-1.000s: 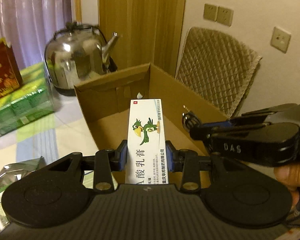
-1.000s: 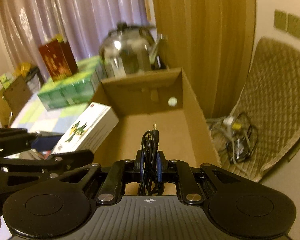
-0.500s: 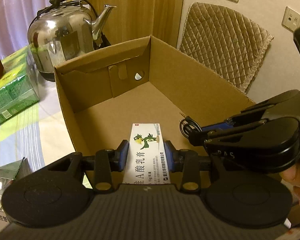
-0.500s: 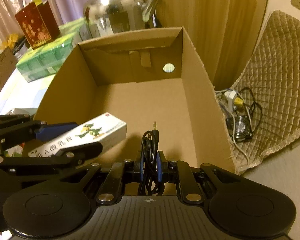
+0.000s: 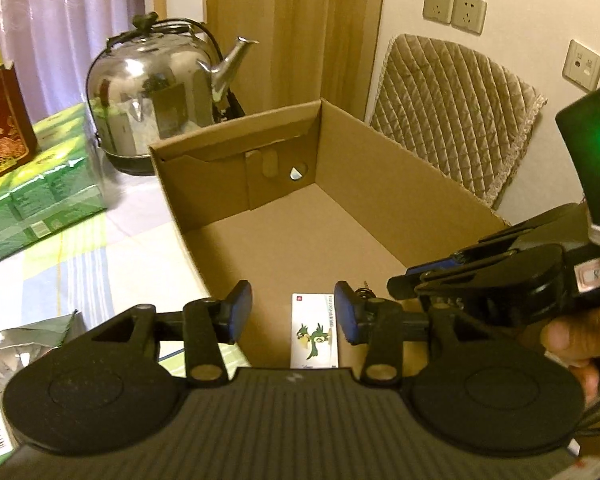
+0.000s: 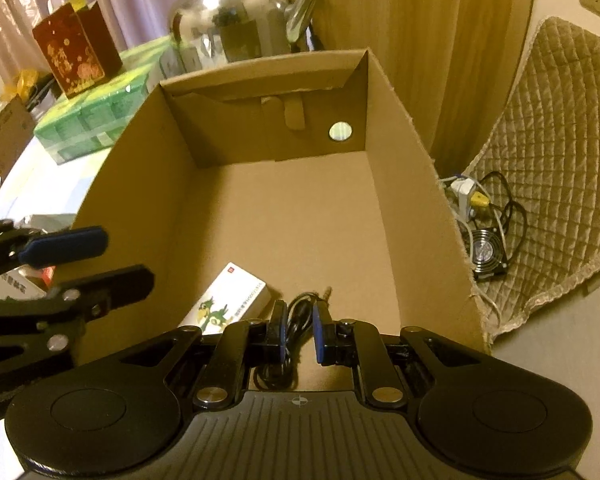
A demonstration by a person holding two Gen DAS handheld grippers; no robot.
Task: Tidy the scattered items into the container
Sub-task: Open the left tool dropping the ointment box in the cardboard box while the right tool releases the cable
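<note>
An open cardboard box [image 5: 400,184] stands in front of both grippers. A white ointment carton with a green bird [image 5: 314,332] lies flat on the box floor, near the front wall. My left gripper [image 5: 293,312] hangs open above it with nothing between its blue pads. In the right wrist view the same carton [image 6: 228,304] lies left of a black audio cable [image 6: 300,310]. The cable rests loosely between the parted fingers of my right gripper [image 6: 300,332], which is open. The left gripper [image 6: 120,260] shows at the left, over the box's side wall.
A steel kettle [image 5: 156,96] stands behind the box. Green shrink-wrapped packs [image 5: 40,196] and a red carton [image 5: 0,120] sit at the left, a foil bag [image 5: 24,344] nearer. A quilted chair cushion [image 5: 452,120] is at the right, with a small fan and cables [image 6: 484,248] on it.
The left gripper has opened and the ointment carton has dropped onto the box floor. The right gripper's fingers have parted and the cable now sits slack between them.
</note>
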